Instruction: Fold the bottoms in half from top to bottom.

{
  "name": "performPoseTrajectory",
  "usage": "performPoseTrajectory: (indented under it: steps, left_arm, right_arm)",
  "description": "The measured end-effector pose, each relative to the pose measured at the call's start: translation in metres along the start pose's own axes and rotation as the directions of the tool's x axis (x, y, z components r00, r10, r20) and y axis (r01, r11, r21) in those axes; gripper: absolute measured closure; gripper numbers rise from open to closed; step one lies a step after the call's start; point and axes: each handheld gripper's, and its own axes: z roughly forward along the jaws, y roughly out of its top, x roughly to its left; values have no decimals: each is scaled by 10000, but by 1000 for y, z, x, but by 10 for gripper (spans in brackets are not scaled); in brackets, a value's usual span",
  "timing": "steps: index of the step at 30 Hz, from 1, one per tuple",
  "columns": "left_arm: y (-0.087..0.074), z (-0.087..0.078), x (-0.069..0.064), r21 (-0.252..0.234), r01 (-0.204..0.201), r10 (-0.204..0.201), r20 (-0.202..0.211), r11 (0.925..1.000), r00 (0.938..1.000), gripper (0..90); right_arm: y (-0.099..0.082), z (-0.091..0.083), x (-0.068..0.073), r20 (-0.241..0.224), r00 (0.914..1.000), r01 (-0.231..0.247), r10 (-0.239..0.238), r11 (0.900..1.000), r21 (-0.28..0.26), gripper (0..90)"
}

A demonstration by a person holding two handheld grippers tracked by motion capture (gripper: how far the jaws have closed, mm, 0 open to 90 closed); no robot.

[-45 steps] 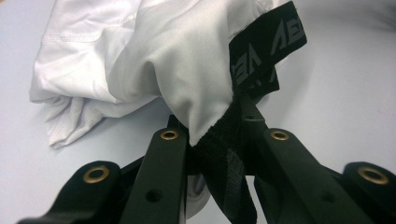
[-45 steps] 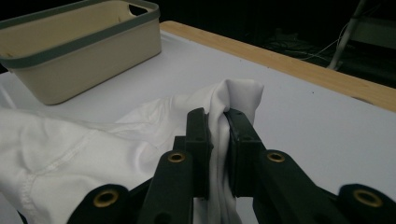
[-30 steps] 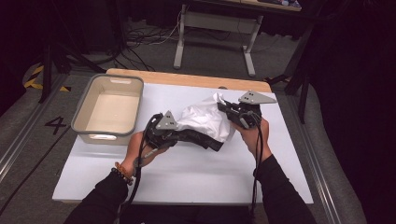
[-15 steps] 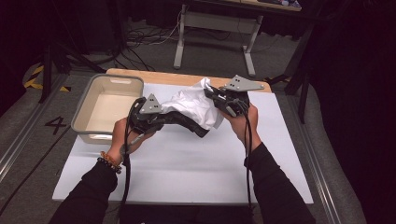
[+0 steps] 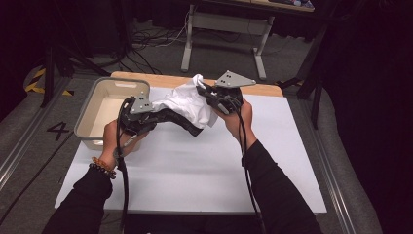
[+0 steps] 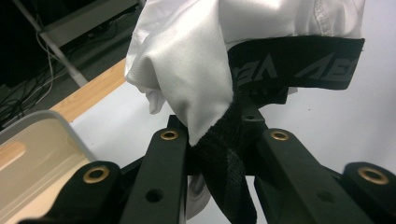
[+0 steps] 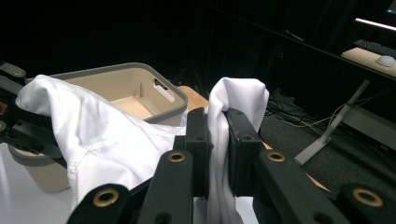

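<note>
A white garment (image 5: 184,101) with a black elastic waistband (image 5: 181,121) hangs in the air between my two grippers, above the white table top (image 5: 195,170). My left gripper (image 5: 157,117) is shut on the waistband end, just right of the beige bin (image 5: 115,81). In the left gripper view the black band (image 6: 299,65) and white cloth (image 6: 187,56) are pinched between the jaws of that gripper (image 6: 219,135). My right gripper (image 5: 203,91) is shut on a fold of white cloth at the garment's far right. The fold (image 7: 236,100) sticks up between its jaws (image 7: 217,135).
The beige bin (image 7: 135,86) stands open at the table's left, with nothing visible inside. A wooden strip (image 5: 253,89) runs along the table's far edge. Beyond it are a desk frame (image 5: 224,29) and cables on the floor. Rails (image 5: 29,141) flank the table.
Both hands have carried the garment leftward and a little up, from the table's middle toward the bin. The grips have not changed.
</note>
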Motion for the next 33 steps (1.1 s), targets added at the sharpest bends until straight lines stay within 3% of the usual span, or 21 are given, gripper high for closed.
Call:
performPoseTrajectory:
  steps: [11,17,19,22,24,29,32,33]
  left_arm:
    - [-14,-19,15,-91,137,-142,-548,9999,9984,786]
    - [-23,-36,22,-88,243,-251,-1101,9997,9936,786]
    - [-28,-46,28,-45,365,-368,-1417,9993,9892,786]
    - [-32,-51,31,-31,491,-489,-1572,9988,9864,786]
    - [-38,-59,36,67,570,-547,-1878,9984,9807,786]
    - [-48,-68,45,128,770,-725,-2151,9969,9739,786]
    - [-52,-75,51,213,851,-775,-2395,9961,9678,786]
    - [-54,-79,55,318,836,-723,-2639,9960,9619,786]
  right_arm:
    - [9,22,12,-291,9995,132,-135,9998,-118,811]
    - [19,38,23,-601,9978,270,-294,9988,-397,811]
    - [23,48,31,-736,9964,389,-427,9978,-531,811]
    - [25,56,36,-899,9949,411,-464,9974,-599,811]
    - [28,69,41,-1220,9914,374,-464,9965,-751,811]
    - [32,83,47,-1490,9884,160,-296,9957,-916,811]
    - [35,92,52,-1594,9863,268,-425,9947,-989,811]
    - [38,100,56,-1743,9837,280,-441,9952,-940,811]
